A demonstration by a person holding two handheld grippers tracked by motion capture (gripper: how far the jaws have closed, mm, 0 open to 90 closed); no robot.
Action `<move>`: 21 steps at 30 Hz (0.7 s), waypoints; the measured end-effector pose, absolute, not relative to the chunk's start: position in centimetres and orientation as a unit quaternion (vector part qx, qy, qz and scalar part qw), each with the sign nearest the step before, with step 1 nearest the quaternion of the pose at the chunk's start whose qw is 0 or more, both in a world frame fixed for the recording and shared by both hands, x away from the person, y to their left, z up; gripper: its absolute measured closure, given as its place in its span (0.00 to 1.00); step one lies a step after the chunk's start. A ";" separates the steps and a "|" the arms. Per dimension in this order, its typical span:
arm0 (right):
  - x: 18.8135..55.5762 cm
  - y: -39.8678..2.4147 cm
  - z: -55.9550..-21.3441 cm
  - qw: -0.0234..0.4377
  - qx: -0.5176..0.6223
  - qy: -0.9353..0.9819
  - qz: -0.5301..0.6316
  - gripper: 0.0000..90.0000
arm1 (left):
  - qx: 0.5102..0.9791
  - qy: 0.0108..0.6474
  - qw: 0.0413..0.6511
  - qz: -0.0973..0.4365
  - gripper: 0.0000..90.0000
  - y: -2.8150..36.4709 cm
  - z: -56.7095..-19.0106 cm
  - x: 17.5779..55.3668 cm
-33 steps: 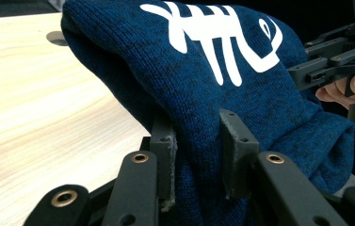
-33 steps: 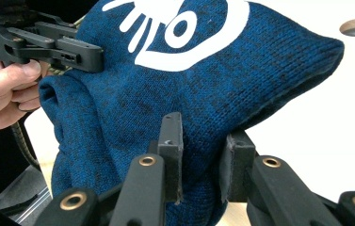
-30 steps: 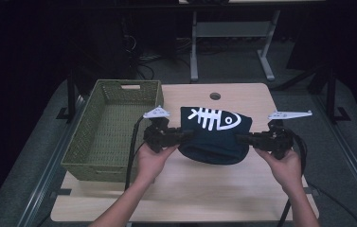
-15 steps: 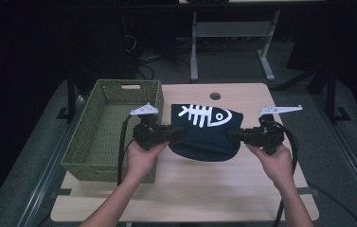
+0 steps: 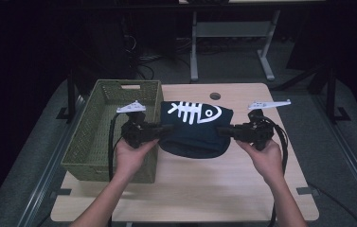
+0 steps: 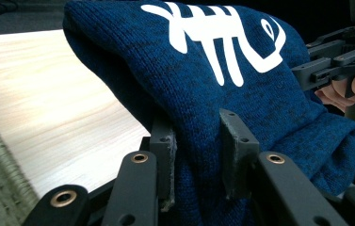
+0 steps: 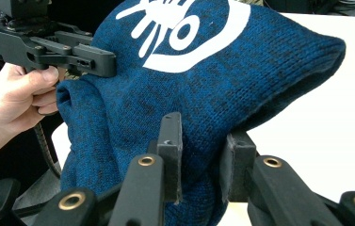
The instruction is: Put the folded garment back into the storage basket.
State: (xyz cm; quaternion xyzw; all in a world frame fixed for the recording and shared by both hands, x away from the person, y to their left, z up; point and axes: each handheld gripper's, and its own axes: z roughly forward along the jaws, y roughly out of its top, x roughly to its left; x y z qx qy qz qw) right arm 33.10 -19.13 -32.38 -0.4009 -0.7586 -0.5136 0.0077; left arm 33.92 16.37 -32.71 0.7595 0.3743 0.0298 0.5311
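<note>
A dark blue knitted garment [image 5: 195, 127] with a white fish-skeleton print hangs folded between my two grippers, lifted above the wooden table [image 5: 190, 189]. My left gripper [image 5: 163, 130] is shut on its left edge, next to the basket's right wall. In the left gripper view the blue knit [image 6: 241, 84] is pinched between the pads [image 6: 234, 136]. My right gripper [image 5: 222, 131] is shut on the garment's right edge; the right gripper view shows the cloth [image 7: 222, 80] clamped between its pads [image 7: 171, 141], and the left gripper [image 7: 95, 59] on the far side.
An olive woven basket [image 5: 98, 137] stands at the table's left, its inside bare. A round cable hole [image 5: 215, 96] sits near the table's far edge. Bare wood lies in front of the garment. Metal stand legs [image 5: 233, 42] rise behind the table.
Both grippers have carried the garment leftward and slightly away from me; its left edge now reaches the basket's right wall. Both stay shut on it.
</note>
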 end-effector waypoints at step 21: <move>34.7 -15.4 -31.9 0.014 -0.385 -0.770 -0.509 0.81 | 0.751 0.392 0.529 0.044 0.77 19.9 -32.2 33.9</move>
